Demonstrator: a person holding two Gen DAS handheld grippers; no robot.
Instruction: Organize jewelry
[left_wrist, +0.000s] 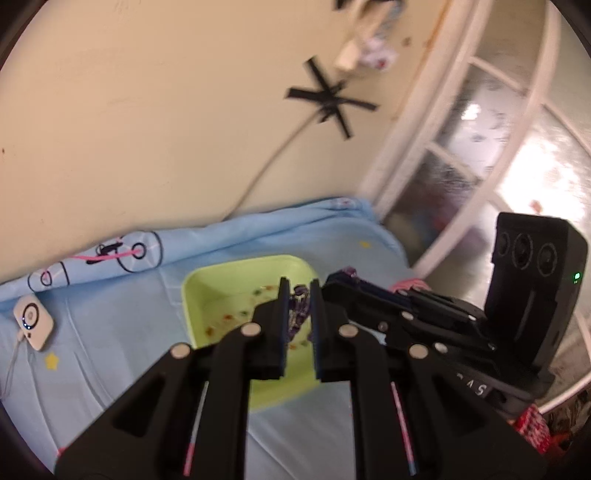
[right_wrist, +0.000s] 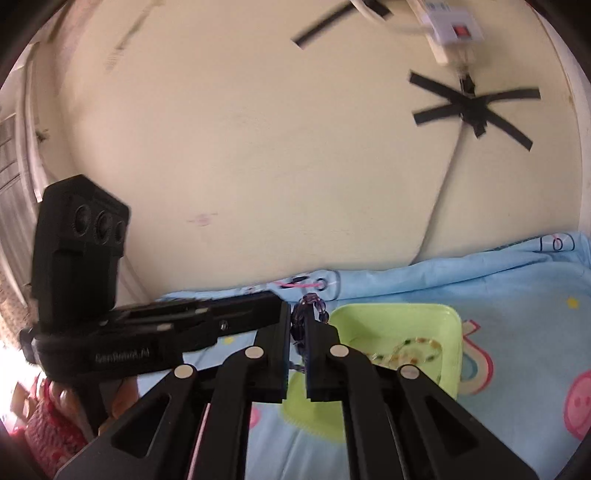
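Observation:
A purple beaded bracelet (left_wrist: 298, 308) hangs between the fingers of my left gripper (left_wrist: 299, 291), just above a light green tray (left_wrist: 207, 284) on the blue bedsheet. The same purple bracelet (right_wrist: 308, 314) is also pinched in my right gripper (right_wrist: 298, 314), beside the tray's (right_wrist: 452, 332) left edge. Both grippers are shut on it and meet tip to tip; the right gripper (left_wrist: 351, 284) shows in the left wrist view and the left gripper (right_wrist: 273, 306) shows in the right wrist view. A multicoloured beaded chain (right_wrist: 406, 350) lies inside the tray.
A cream wall with black tape crosses (left_wrist: 330, 98) and a cable stands behind the bed. A small white device (left_wrist: 34, 321) lies on the sheet at the left. A white-framed glass door (left_wrist: 480, 147) is at the right. A red knit cloth (right_wrist: 48, 424) lies at the lower left.

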